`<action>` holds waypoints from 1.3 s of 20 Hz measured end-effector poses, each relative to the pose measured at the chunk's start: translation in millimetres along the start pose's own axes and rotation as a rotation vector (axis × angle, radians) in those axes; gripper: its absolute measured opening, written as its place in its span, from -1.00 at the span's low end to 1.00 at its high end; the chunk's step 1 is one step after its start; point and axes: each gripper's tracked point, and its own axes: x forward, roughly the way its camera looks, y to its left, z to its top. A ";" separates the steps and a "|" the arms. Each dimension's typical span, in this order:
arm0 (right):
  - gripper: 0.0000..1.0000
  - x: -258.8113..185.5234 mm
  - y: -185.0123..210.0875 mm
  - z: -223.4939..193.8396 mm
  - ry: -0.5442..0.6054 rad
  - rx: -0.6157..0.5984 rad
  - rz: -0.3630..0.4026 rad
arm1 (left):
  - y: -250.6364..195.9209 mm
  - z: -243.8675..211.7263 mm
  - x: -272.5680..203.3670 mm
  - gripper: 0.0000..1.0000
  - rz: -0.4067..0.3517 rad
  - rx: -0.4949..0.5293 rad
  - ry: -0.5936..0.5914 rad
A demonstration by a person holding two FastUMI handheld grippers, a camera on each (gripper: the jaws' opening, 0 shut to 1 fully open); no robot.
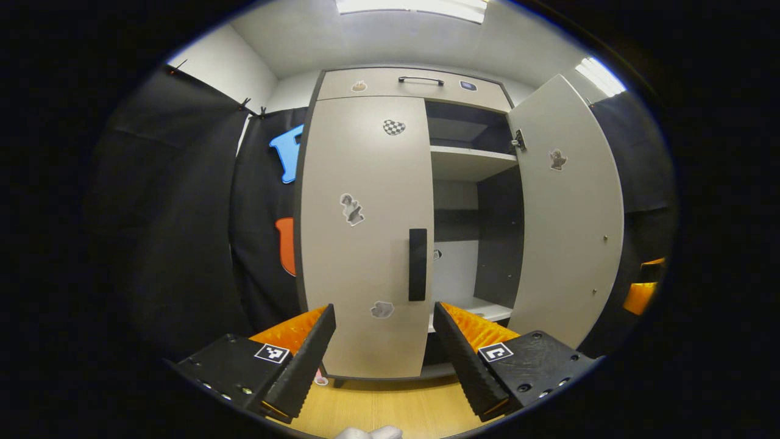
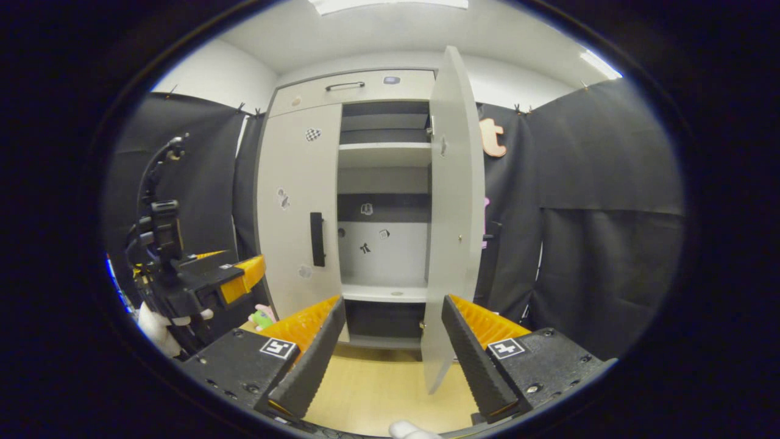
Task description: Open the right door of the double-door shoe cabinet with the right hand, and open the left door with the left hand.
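Cabinet (image 1: 365,244) stands ahead: right door (image 1: 570,207) swung open, left door (image 1: 359,183) closed. Left hand-held gripper (image 1: 384,341) gapes before its handle (image 1: 417,264); right hand-held gripper (image 2: 393,341) spread, empty.

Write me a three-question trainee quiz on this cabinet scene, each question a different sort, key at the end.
1. True or false: the right door is swung open.
2. Multiple choice: the left door's handle is
A. a round knob
B. a dark upright bar near the door's inner edge
C. a ring at the top
3. Fill in: the left gripper has its jaws ____, aimed at the left door.

Key
1. True; shelves show behind it.
2. B
3. open; the right gripper has open jaws too, holding nothing.
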 end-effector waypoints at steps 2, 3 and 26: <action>0.98 -1.0 -8.0 0.0 0.002 -0.009 -0.028 | -14.4 8.2 30.9 0.93 -0.032 0.009 -0.021; 0.98 -1.0 -11.4 -1.1 0.006 -0.013 -0.042 | -21.0 7.4 45.3 0.92 -0.046 0.012 -0.008; 0.99 2.0 -54.2 -4.8 0.051 -0.052 -0.163 | -28.9 -19.6 174.5 -0.07 -0.027 -0.038 0.048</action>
